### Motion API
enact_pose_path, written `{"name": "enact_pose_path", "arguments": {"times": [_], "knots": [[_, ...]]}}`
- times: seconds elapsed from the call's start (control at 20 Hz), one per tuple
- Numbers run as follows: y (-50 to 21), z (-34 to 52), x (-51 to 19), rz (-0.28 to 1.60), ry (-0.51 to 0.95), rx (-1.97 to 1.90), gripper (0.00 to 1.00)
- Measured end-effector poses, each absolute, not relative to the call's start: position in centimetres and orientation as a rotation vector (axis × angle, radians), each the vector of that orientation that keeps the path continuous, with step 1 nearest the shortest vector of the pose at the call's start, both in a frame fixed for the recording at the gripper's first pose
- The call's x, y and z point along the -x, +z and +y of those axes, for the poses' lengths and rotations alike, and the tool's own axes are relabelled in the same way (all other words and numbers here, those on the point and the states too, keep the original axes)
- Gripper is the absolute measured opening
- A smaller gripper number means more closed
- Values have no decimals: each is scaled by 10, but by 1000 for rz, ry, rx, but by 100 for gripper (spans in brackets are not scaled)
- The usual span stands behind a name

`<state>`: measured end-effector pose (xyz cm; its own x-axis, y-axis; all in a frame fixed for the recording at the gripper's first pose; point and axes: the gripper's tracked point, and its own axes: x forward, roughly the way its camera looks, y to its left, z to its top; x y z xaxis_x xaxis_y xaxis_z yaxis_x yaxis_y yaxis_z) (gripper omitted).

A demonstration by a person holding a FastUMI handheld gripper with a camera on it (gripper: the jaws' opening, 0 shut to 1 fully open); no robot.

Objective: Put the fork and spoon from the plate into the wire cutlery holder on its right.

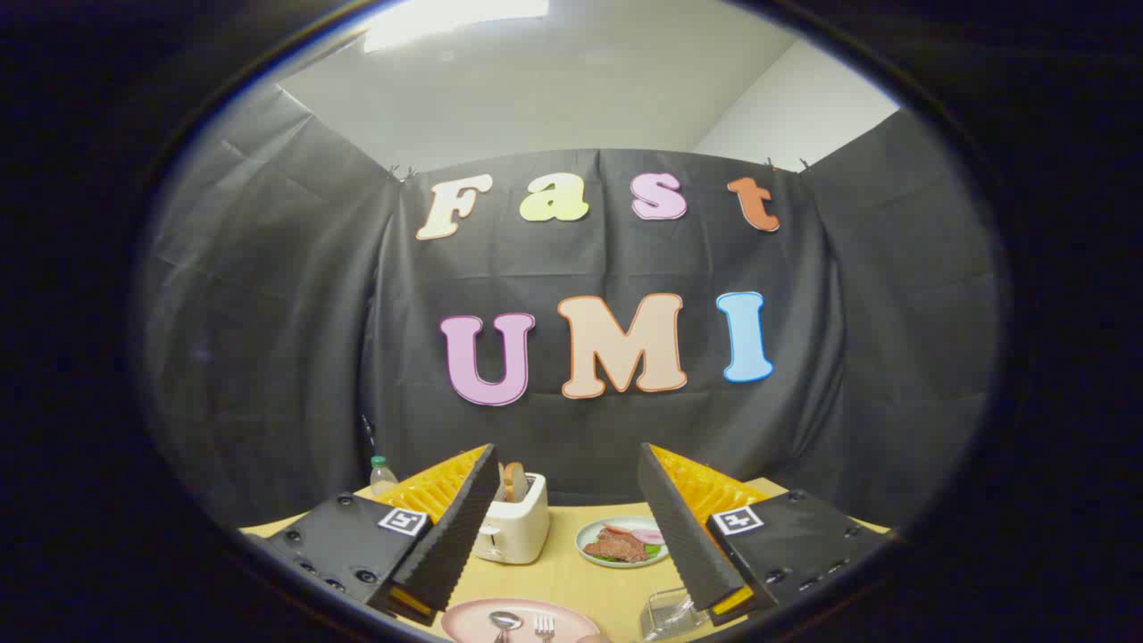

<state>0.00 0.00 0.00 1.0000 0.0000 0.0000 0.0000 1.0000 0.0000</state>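
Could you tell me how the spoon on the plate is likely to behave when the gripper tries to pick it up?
The spoon looks shiny metal, so probably stiff and rather slippery. It lies flat on the pink plate beside the fork, so it may slide or pivot when pinched. The gripper is open, above it.

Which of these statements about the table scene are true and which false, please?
1. The tongs are open with nothing between them. True.
2. The metal spoon and metal fork lie on the round pink plate. True.
3. The white toaster is empty. False: a slice of bread stands in it.
4. The small white plate beyond the tongs holds only fruit. False: it holds meat and greens.
5. A clear bottle stands beyond the toaster's left side. True.
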Motion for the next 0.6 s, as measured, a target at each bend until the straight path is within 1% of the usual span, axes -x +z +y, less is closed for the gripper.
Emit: {"name": "enact_pose_path", "arguments": {"times": [0.6], "knots": [[-4, -2, 3, 18, 39, -6, 99]]}}
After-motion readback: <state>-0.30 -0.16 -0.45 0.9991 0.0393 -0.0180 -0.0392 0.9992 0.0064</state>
